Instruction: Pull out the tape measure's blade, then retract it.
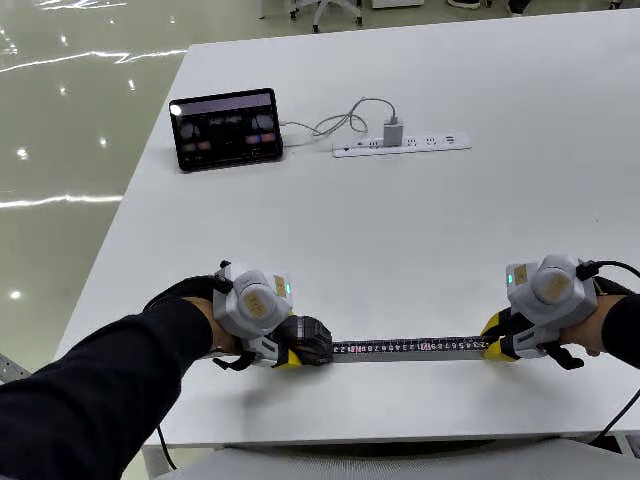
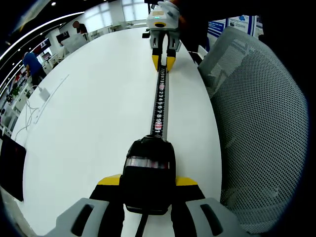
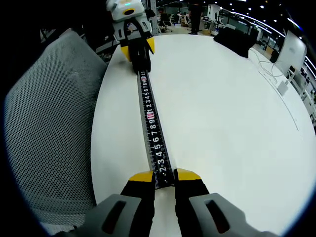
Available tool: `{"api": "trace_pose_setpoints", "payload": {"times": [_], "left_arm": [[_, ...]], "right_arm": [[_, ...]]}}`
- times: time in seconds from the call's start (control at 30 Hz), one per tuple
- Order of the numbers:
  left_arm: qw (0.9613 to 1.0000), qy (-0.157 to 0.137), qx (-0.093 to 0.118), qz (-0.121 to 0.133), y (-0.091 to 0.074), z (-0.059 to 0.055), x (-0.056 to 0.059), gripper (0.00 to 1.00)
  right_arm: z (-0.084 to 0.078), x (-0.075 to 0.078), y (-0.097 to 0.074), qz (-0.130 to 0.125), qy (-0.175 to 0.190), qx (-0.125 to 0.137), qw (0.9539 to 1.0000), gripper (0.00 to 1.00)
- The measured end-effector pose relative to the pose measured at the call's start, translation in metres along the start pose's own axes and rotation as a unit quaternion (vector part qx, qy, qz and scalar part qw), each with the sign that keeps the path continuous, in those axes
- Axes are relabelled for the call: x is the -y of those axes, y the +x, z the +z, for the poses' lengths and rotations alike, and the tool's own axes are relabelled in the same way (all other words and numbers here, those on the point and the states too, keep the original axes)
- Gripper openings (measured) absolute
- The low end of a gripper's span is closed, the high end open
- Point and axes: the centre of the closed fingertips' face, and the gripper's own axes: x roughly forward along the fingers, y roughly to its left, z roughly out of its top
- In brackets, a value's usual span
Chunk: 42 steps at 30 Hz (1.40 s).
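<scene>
A black tape measure case [image 1: 304,340] [image 2: 148,174] lies near the table's front edge, and my left gripper [image 1: 285,352] [image 2: 148,181] is shut on it. Its black blade [image 1: 408,348] [image 2: 160,106] [image 3: 152,127] with white numbers runs flat along the table to the right. My right gripper [image 1: 493,338] [image 3: 162,176] is shut on the blade's end. Each gripper appears at the far end of the blade in the other's view: the right gripper [image 2: 163,58] and the left gripper [image 3: 137,49].
A dark tablet [image 1: 225,128] stands at the back left of the white table [image 1: 400,230]. A white power strip [image 1: 400,145] with a plugged charger and cable lies behind the middle. A grey mesh chair [image 2: 256,123] [image 3: 49,113] sits close to the table's front edge.
</scene>
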Motion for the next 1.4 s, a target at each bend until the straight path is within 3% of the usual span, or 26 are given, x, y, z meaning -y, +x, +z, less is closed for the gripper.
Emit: {"api": "trace_pose_setpoints", "payload": {"times": [0.93,1.07,1.4], "left_arm": [[0.9999,-0.008,0.007,0.002,0.0007,0.0011,-0.0010,0.32],[0.9999,-0.007,0.008,0.002,0.0007,0.0015,-0.0010,0.32],[0.9999,0.003,0.012,-0.006,0.0008,0.0030,-0.0004,0.33]], "right_arm": [[-0.0011,0.0004,-0.0005,0.010,0.007,-0.001,0.9999,0.11],[0.0005,-0.0004,-0.0005,0.017,0.029,-0.003,0.9994,0.12],[0.0015,-0.0054,-0.0007,0.017,-0.010,-0.011,0.9997,0.13]]}}
